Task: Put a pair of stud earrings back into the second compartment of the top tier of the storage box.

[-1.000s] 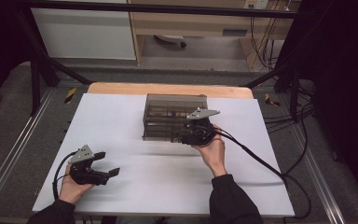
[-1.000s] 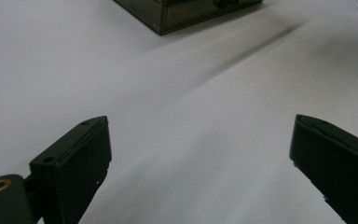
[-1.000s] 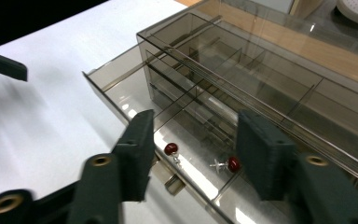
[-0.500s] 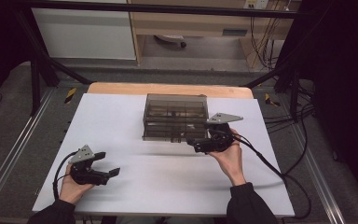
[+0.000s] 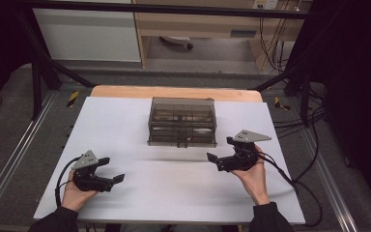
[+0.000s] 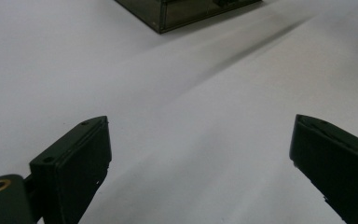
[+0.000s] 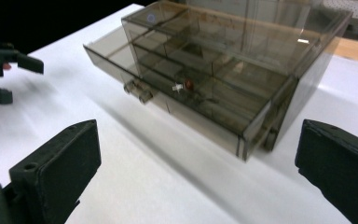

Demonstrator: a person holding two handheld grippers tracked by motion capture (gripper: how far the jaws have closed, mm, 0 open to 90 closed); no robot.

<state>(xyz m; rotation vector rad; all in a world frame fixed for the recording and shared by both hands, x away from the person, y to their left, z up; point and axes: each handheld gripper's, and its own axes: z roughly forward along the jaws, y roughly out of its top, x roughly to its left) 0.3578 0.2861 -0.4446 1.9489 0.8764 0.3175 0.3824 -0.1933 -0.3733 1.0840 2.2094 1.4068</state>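
Smoky drawer box (image 5: 182, 122) sits mid-table, far side. Lower drawer (image 7: 168, 100) looks slightly pulled out, hard to judge through tinted plastic. My right gripper (image 5: 221, 160) wide open, empty, just beside box. My left gripper (image 5: 110, 171) open, empty, well apart. Drawer work seems near finish.

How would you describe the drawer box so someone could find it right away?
On the white table, look toward the far edge, near the middle. The smoky see-through drawer box stands there alone, beyond both grippers. One drawer juts slightly forward, with small knobs on its front.
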